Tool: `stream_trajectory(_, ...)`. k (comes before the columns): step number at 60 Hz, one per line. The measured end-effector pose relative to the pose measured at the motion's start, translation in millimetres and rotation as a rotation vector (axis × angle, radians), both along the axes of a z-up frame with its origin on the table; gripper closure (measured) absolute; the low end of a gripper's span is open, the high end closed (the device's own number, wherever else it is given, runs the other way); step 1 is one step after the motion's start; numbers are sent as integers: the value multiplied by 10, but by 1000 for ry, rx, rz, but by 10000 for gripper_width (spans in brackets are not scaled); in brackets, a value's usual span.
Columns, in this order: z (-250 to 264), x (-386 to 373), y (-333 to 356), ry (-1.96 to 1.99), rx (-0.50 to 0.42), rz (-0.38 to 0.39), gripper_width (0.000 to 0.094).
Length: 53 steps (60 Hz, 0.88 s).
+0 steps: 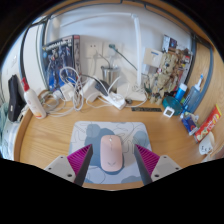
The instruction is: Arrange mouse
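— looking along your gripper [111, 163], where does the mouse [111, 153] sit for you?

— it lies between your two fingers, roughly midway, with a visible gap on each side. your pink pads [81, 159] face it from left and right but neither one touches it. your jaws are spread wide, pinching nothing.

— what is it resting on?

— on a grey mouse mat [112, 140], which lies flat on the wooden desk [45, 138]. the mat runs out ahead of your fingertips and also passes under the space between them. the mouse is pale pink and white, its long axis pointing straight ahead along your fingers, its far end just past your fingertips.

— and beyond your jaws?

— well past the mat, at the back of the desk, you have a tangle of white cables and a white power strip [112, 99]. off beyond your left finger stands a book with a dark illustrated cover [60, 58], upright against the wall. beyond your right finger there is a blue object [175, 103], too small for you to identify, and a red and white packet [206, 124] further to that side. all of these are well apart from the mouse.
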State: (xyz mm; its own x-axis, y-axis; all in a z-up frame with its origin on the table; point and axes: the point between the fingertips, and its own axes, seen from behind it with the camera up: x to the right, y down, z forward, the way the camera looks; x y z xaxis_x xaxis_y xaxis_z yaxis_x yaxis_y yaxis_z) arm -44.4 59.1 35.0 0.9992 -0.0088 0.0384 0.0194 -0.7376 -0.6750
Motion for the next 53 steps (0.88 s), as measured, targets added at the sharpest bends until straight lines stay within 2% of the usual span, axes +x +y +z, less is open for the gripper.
stream_trajectory(17,1378,-341,-282,48,148,6,111)
stream_trajectory(27,1979,-495,-406,51,230,25,109)
stream_trajectory(42,2299,-604,-560,76,270,34,112)
stream_trajectory(53,2212,-723,-630,105,237,38,115)
